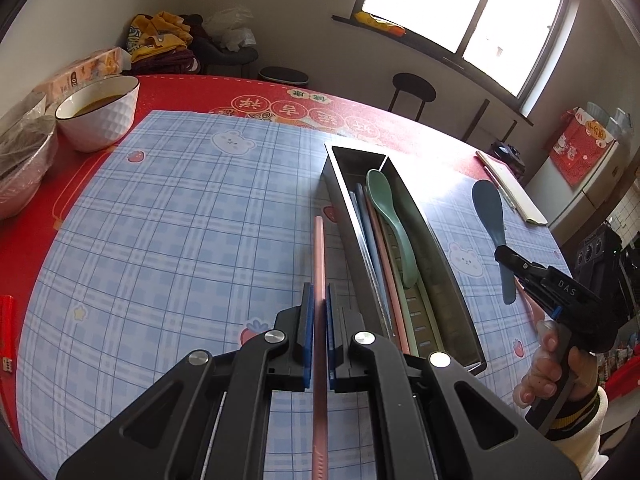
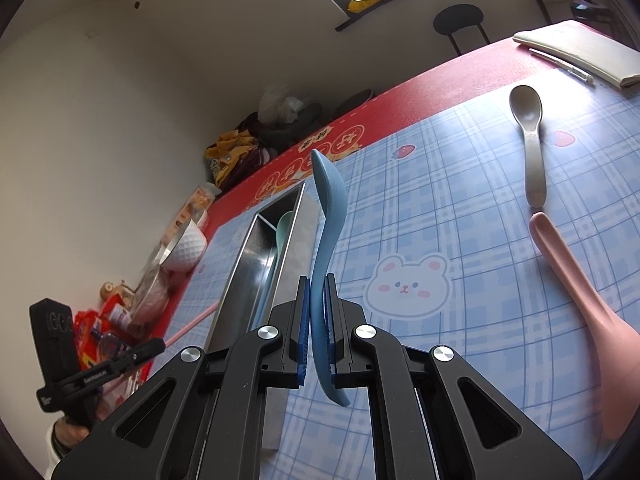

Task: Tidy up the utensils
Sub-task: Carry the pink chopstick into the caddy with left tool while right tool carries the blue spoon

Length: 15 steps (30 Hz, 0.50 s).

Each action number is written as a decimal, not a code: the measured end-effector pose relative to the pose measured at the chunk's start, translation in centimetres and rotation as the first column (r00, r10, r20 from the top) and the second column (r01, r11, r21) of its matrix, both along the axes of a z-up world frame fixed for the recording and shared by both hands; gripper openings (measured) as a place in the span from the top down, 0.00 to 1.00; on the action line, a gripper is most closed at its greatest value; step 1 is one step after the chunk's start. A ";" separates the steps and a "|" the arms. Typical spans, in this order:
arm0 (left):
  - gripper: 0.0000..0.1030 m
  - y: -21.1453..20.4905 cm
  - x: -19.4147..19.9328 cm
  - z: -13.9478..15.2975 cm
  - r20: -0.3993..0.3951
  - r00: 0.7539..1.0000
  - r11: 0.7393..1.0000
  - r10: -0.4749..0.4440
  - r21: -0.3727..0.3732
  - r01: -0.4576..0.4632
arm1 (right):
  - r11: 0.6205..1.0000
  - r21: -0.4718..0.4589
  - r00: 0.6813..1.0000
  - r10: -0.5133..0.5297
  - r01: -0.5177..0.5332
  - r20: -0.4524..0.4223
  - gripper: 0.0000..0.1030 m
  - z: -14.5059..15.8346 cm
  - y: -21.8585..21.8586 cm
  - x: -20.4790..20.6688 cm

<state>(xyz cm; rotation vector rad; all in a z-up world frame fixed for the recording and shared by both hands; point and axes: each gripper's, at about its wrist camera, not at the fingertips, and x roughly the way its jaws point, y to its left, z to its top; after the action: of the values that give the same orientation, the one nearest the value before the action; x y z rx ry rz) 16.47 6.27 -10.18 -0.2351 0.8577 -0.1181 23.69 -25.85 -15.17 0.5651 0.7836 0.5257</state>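
Note:
My left gripper [image 1: 319, 300] is shut on a pink chopstick [image 1: 319, 252] held above the plaid mat, left of the metal utensil box [image 1: 452, 276]. The box holds a green spoon [image 1: 390, 216] and several chopsticks. My right gripper [image 2: 318, 296] is shut on a blue spoon [image 2: 326, 216], held in the air to the right of the box [image 2: 236, 268]; it also shows in the left wrist view [image 1: 490, 216]. A grey spoon [image 2: 530, 140] and a pink spoon [image 2: 580, 300] lie on the mat to the right.
A white bowl [image 1: 100, 112] with dark liquid and a plastic-wrapped bowl [image 1: 20, 160] stand at the table's far left. A notebook with a pen [image 2: 580, 54] lies at the far right edge. A red lighter [image 1: 6, 332] lies at the left edge.

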 end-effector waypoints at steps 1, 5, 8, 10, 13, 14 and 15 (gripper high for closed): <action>0.95 0.1 -0.1 0.2 0.005 1.000 1.000 0.006 -0.003 -0.006 | 1.000 0.000 1.000 0.001 -0.001 0.000 0.93 0.0 0.0 0.0; 0.95 0.6 -0.1 1.1 0.020 1.000 0.999 0.017 -0.044 -0.016 | 1.000 0.000 1.000 0.001 -0.001 0.005 0.93 0.2 0.1 -0.1; 0.95 0.0 0.7 2.1 0.044 0.999 0.997 0.020 -0.075 -0.016 | 1.000 0.001 1.000 -0.004 0.004 0.003 0.93 0.1 0.1 0.0; 0.95 -1.1 1.6 2.7 0.057 0.998 0.996 0.009 -0.084 -0.004 | 1.000 0.000 1.000 -0.008 0.008 -0.001 0.93 0.0 0.0 0.0; 0.95 -3.4 3.2 2.7 0.057 0.998 0.998 -0.010 -0.056 0.014 | 1.000 0.001 1.000 -0.013 0.013 -0.004 0.93 0.0 -0.1 0.0; 0.95 -4.1 3.7 2.6 0.055 0.998 0.999 -0.013 -0.037 0.015 | 1.000 0.002 1.000 -0.014 0.014 -0.006 0.93 0.0 -0.1 0.1; 0.95 -4.7 4.2 2.4 0.049 0.999 1.000 -0.012 -0.020 0.013 | 1.000 0.004 1.000 -0.016 0.016 -0.007 0.93 -0.1 -0.2 0.1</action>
<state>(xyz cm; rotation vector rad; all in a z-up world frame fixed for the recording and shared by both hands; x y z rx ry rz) 20.70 1.62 -7.77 -0.2453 0.8099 -0.1443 23.76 -26.02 -15.22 0.5770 0.7845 0.5107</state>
